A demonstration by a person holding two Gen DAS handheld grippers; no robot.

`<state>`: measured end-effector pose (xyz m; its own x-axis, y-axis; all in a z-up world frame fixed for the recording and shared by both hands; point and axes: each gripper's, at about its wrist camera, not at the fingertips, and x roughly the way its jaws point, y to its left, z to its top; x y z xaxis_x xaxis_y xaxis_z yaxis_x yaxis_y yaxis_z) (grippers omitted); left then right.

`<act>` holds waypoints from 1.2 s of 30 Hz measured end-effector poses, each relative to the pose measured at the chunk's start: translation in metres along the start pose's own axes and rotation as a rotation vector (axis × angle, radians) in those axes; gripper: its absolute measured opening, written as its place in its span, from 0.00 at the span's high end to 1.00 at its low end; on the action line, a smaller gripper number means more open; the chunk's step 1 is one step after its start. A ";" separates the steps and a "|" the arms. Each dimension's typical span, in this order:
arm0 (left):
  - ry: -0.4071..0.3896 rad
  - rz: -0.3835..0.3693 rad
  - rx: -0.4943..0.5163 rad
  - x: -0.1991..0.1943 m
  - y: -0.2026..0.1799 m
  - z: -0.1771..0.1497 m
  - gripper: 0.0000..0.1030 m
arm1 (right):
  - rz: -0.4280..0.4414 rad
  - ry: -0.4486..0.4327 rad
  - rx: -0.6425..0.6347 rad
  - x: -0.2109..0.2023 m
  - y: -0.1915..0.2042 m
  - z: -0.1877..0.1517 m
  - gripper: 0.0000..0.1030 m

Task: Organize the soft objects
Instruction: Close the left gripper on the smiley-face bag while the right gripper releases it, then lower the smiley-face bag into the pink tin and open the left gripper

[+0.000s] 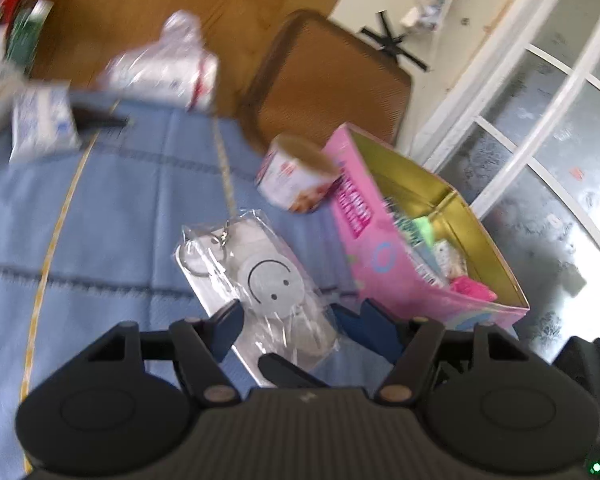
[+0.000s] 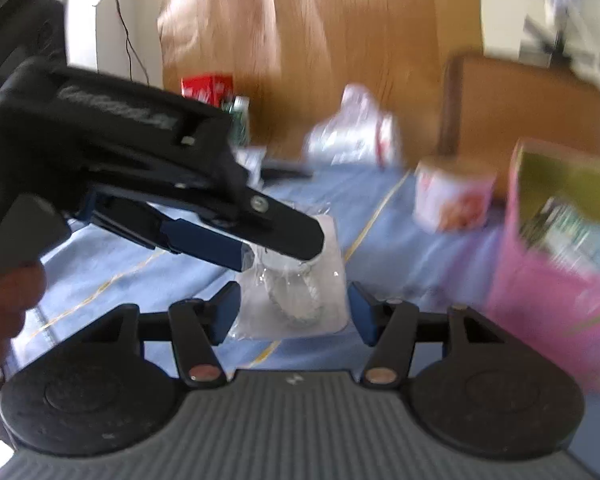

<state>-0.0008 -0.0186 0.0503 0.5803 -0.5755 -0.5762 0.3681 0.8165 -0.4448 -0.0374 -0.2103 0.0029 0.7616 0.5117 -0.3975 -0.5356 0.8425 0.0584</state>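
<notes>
- The left gripper (image 1: 290, 322) is reaching over a clear plastic packet (image 1: 256, 276) with a smiley-face keychain inside; its blue fingers (image 1: 226, 326) are standing at either side of the packet's near end, and whether they are pressing on it I cannot tell.
- The right gripper (image 2: 292, 312) is flanking the same packet (image 2: 300, 300) from its own side, fingers (image 2: 224, 310) parted, not touching the wrap.
- The packet is lying on a blue quilted cloth (image 1: 120, 208) covering the bench.
- Just right of it, a pink box (image 1: 380, 256) is standing open, holding small soft items.
- Beyond the packet, a small round tub (image 1: 296, 176) is sitting beside the box.
- At the cloth's far edge, a crumpled clear bag (image 1: 168, 68) is lying.
</notes>
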 end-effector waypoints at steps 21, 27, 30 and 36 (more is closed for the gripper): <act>-0.049 -0.075 0.355 0.093 -0.161 0.044 0.20 | -0.591 -0.190 0.048 -0.048 -0.124 0.012 0.34; -0.035 -0.028 0.301 0.091 -0.136 0.039 0.20 | -0.624 -0.229 0.122 -0.058 -0.142 -0.003 0.34; -0.044 -0.028 0.269 0.080 -0.120 0.037 0.20 | -0.598 -0.251 0.123 -0.061 -0.134 -0.003 0.34; -0.107 0.041 0.222 0.043 -0.069 0.031 0.20 | -0.491 -0.303 0.076 -0.062 -0.100 0.012 0.34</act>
<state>0.0211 -0.0987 0.0771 0.6673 -0.5432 -0.5095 0.4864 0.8359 -0.2542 -0.0271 -0.3241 0.0331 0.9906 0.0738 -0.1155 -0.0739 0.9973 0.0030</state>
